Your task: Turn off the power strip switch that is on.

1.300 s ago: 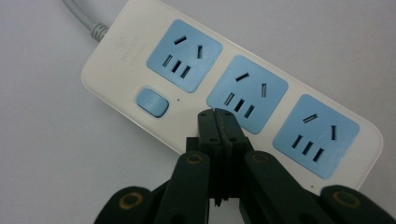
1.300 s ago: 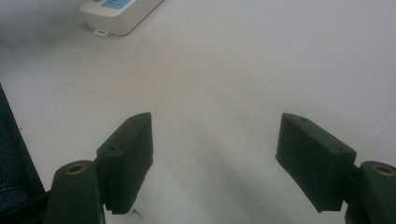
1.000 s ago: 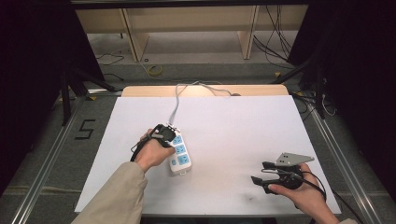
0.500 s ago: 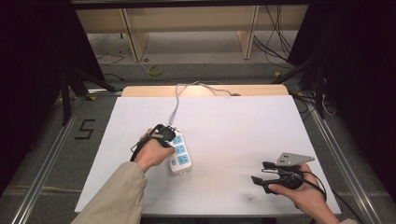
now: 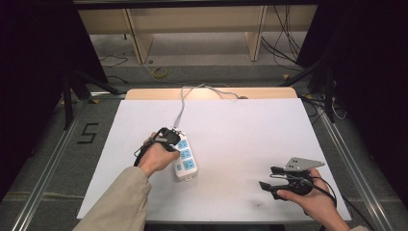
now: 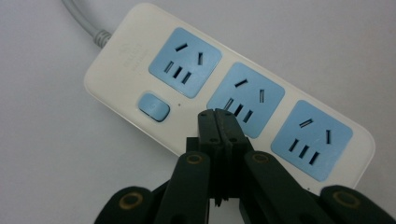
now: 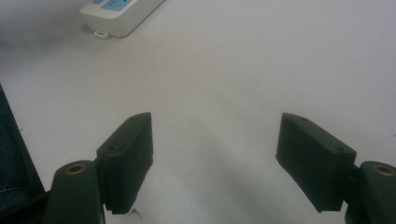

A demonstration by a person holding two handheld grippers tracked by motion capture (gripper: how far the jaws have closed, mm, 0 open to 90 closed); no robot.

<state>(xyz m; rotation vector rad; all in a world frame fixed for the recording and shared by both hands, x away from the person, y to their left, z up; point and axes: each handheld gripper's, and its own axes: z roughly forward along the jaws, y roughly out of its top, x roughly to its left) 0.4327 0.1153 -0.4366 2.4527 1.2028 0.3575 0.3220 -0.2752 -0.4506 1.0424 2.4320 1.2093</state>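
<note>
My left tool (image 6: 218,122), jaws pressed together, hovers right over the white power strip (image 6: 140,70) lying mid-desk, tips near its blue switch (image 6: 153,107). My right tool (image 7: 215,161), well apart, stands spread, pinching nothing.

A: Where does the power strip (image 5: 185,159) lie?
B: On the surface (image 5: 240,130), right under the left tongs (image 6: 218,120), its cable (image 5: 182,108) running away beyond them.
A: And the right tongs (image 5: 268,179)?
B: Well apart, with the strip off to their left.
</note>
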